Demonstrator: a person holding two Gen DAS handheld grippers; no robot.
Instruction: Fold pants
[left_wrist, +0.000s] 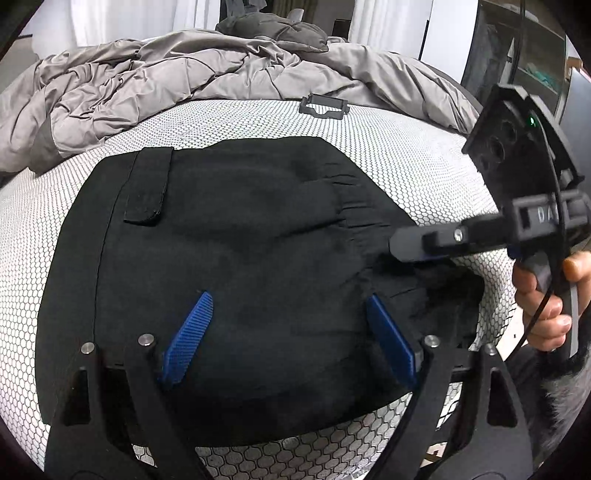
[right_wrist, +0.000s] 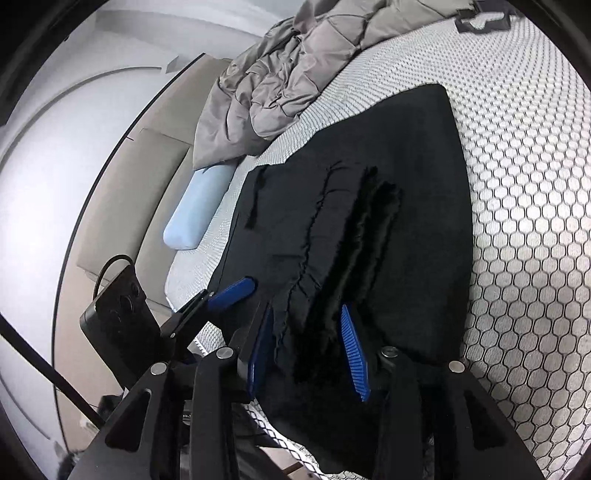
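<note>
Black pants (left_wrist: 236, 251) lay folded flat on your honeycomb-patterned mattress (left_wrist: 388, 147). Your left gripper (left_wrist: 288, 332) hovered wide over them, holding nothing. Your right gripper (right_wrist: 306, 347) stood narrowed around their bunched waistband.

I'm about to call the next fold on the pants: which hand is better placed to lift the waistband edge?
Probably the right. The right gripper already has the bunched waistband of the black pants between its jaws at the edge. The left gripper hangs wide open over flat cloth, nothing between its jaws.
</note>
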